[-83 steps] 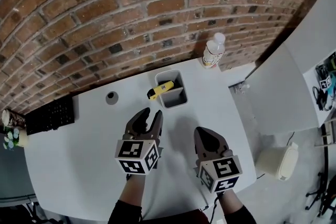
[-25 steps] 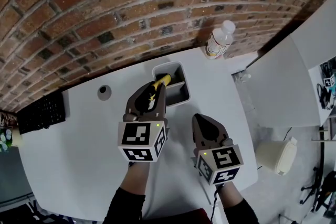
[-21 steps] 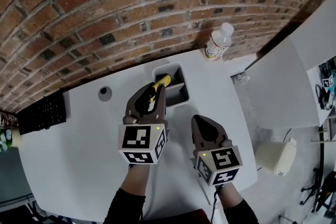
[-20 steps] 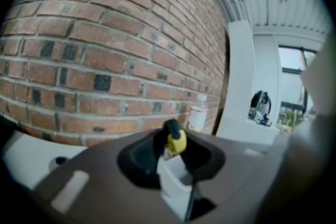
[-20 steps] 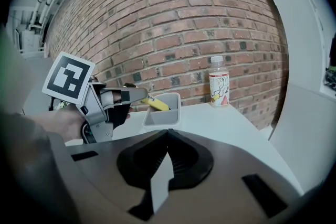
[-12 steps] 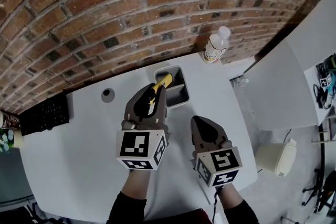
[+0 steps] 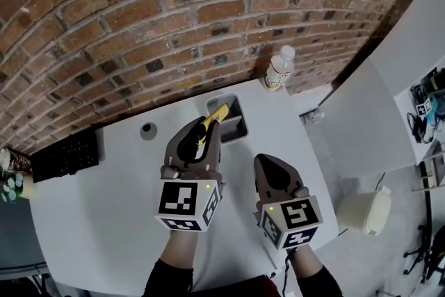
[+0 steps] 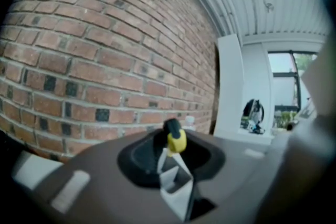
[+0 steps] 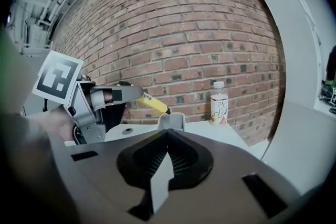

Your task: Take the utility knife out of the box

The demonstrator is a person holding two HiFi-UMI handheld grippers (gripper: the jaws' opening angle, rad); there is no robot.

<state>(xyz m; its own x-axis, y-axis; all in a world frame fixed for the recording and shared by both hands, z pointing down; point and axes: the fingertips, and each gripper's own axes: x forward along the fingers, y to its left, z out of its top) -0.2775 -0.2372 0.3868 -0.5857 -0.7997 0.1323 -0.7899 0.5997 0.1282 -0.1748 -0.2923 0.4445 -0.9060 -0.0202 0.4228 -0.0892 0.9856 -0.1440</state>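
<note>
The yellow utility knife (image 7: 214,116) is pinched by the left hand-held gripper (image 7: 204,127). Its tip is seen just over the rim of the grey box (image 7: 236,123), in the upper middle of the frame. The right hand-held gripper (image 7: 267,162) is pressed together, with nothing in it. The box is set close to the brick wall (image 7: 139,17). Bare worktop (image 7: 104,198) is seen at the left, and its edge is close at the right. The knife's back end is hidden between the jaws. The box's near left corner is covered.
</note>
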